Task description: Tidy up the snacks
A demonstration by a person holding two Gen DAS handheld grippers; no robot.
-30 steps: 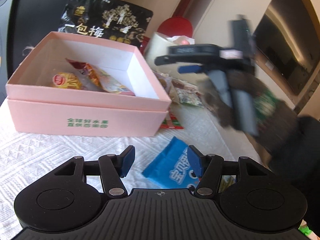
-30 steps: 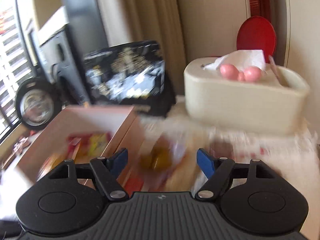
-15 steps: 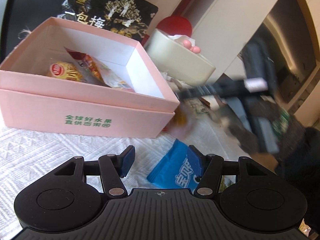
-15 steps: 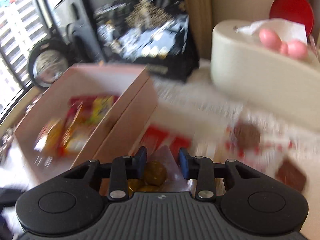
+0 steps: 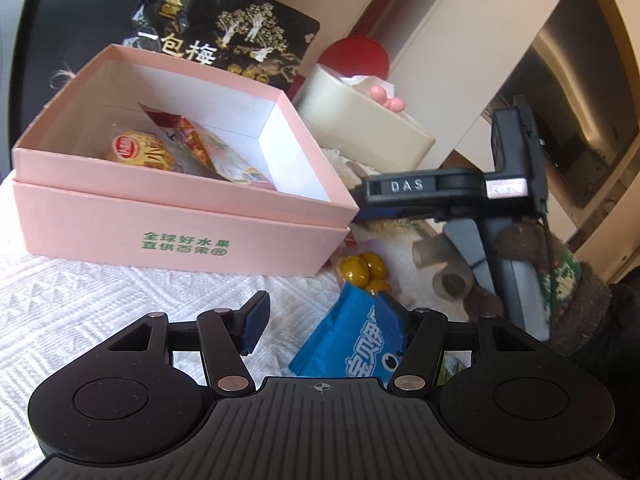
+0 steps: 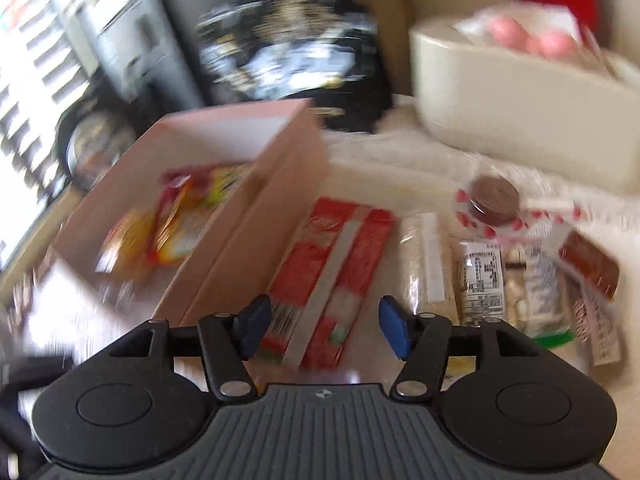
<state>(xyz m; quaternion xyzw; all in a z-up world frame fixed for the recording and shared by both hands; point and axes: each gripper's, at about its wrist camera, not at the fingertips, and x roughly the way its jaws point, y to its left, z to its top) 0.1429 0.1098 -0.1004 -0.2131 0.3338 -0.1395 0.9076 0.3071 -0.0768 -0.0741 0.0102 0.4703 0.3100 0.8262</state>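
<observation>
A pink box [image 5: 180,232] stands open on the white cloth and holds a yellow snack pack [image 5: 140,154] and a red-orange pack [image 5: 200,148]. A clear pack of green-yellow olives [image 5: 364,270] lies on the cloth by the box's right corner. A blue snack pack [image 5: 352,344] lies by my open, empty left gripper [image 5: 324,320]. My right gripper [image 6: 322,330] is open and empty above a red snack pack [image 6: 328,272] beside the pink box [image 6: 224,216]; its body also shows in the left wrist view [image 5: 452,192].
A black plum bag [image 5: 224,40] stands behind the box. A cream tissue holder [image 6: 516,100] with pink balls stands at the back right. Several small packs, a chocolate biscuit [image 6: 494,200] and a brown bar [image 6: 588,264] lie right of the red pack.
My right gripper was shut on the olive pack half a second ago; now it is open and raised, and the olive pack lies on the cloth. The left gripper has hardly moved.
</observation>
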